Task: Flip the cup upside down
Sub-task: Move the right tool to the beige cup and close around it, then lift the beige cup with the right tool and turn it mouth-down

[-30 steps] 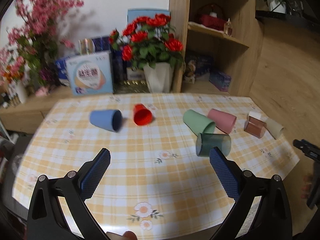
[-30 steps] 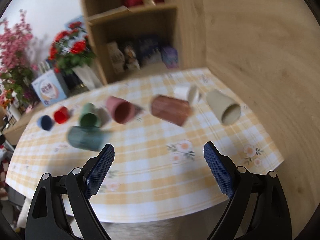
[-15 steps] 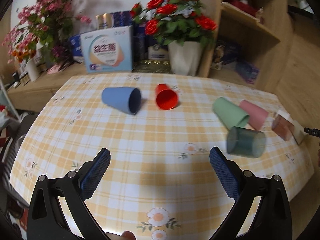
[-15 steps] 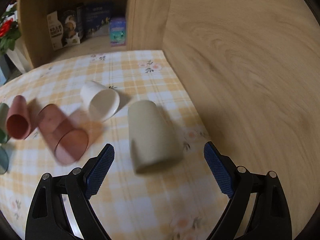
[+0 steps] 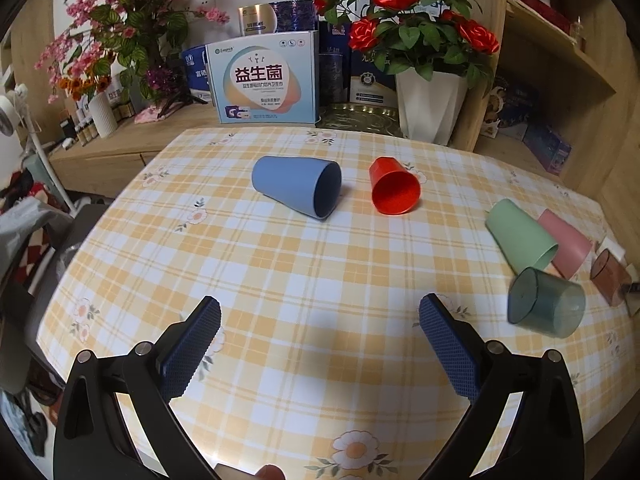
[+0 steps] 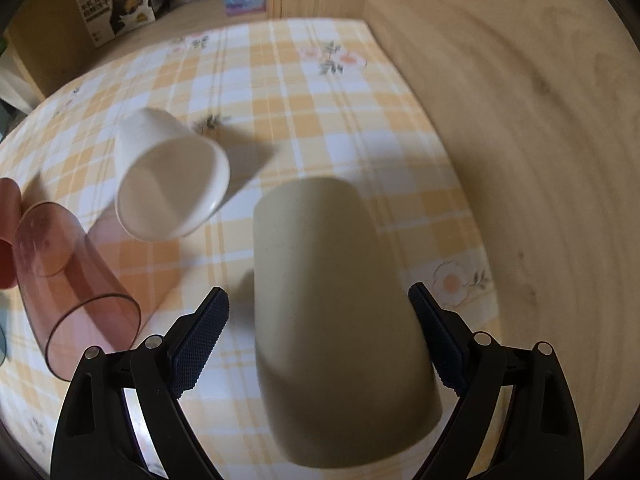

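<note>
A beige cup (image 6: 332,312) lies on its side on the checked tablecloth, mouth toward the camera. My right gripper (image 6: 320,312) is open with a finger on each side of it, not touching. A white cup (image 6: 170,182) and a clear pink cup (image 6: 72,280) lie on their sides to its left. My left gripper (image 5: 320,336) is open and empty above the cloth. Ahead of it lie a blue cup (image 5: 298,186) and a red cup (image 5: 394,190), and at the right a green cup (image 5: 520,236), a pink cup (image 5: 566,242) and a dark teal cup (image 5: 546,302).
A wooden wall (image 6: 540,120) runs along the table's right edge (image 6: 440,140), close to the beige cup. Behind the table stand a white pot of red roses (image 5: 432,100), a blue-white box (image 5: 266,80), pink flowers (image 5: 120,32) and wooden shelves (image 5: 560,60).
My right gripper has moved forward and down so the beige cup now lies between its fingers. My left gripper has drifted closer to the table and leftward, bringing the blue and red cups nearer centre.
</note>
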Tool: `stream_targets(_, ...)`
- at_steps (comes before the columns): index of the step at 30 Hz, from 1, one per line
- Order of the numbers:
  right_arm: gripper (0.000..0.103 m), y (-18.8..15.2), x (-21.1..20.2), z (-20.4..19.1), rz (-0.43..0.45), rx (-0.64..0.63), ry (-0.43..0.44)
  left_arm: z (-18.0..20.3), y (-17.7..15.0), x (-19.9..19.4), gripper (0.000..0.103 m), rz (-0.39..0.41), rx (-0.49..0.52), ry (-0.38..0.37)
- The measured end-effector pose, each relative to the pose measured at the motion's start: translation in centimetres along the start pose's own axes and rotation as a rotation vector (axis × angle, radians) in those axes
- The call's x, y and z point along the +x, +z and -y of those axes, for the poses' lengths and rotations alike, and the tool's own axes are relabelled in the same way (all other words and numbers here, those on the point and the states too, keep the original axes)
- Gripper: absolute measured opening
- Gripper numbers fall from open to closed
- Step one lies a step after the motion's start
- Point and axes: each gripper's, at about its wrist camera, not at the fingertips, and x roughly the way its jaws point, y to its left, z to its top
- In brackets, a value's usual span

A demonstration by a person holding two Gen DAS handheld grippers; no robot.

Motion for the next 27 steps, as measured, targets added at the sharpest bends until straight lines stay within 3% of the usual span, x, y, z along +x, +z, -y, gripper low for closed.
stream_targets(1, 0.087, -0.2, 0.2, 0.1, -0.015, 0.008, 0.007, 0.0, 0.0, 0.0, 0.097, 0.001, -0.005, -0.005)
stream_targets(4, 0.068, -0.6, 0.4, 0.7, -0.032, 0.056, 0.045, 0.3, -0.2, 0.0, 0.097, -0.001, -0.008, -0.009)
stream_targets(8, 0.068, -1.7, -0.1, 0.6, -0.039, 0.081, 0.05, 0.3, -0.5, -0.1, 0.097, -0.009, -0.012, -0.023)
stream_targets(17, 0.068, -5.9, -4.3, 1.0, 0.082, 0.267, 0.15, -1.1, -0.8, -0.6, 0.097, -0.017, -0.062, -0.058)
stream_targets(27, 0.067, -9.0, -8.7, -1.5, 0.115, 0.33, 0.24, -2.7, -1.3, -2.2, 0.097, 0.005, -0.089, -0.119)
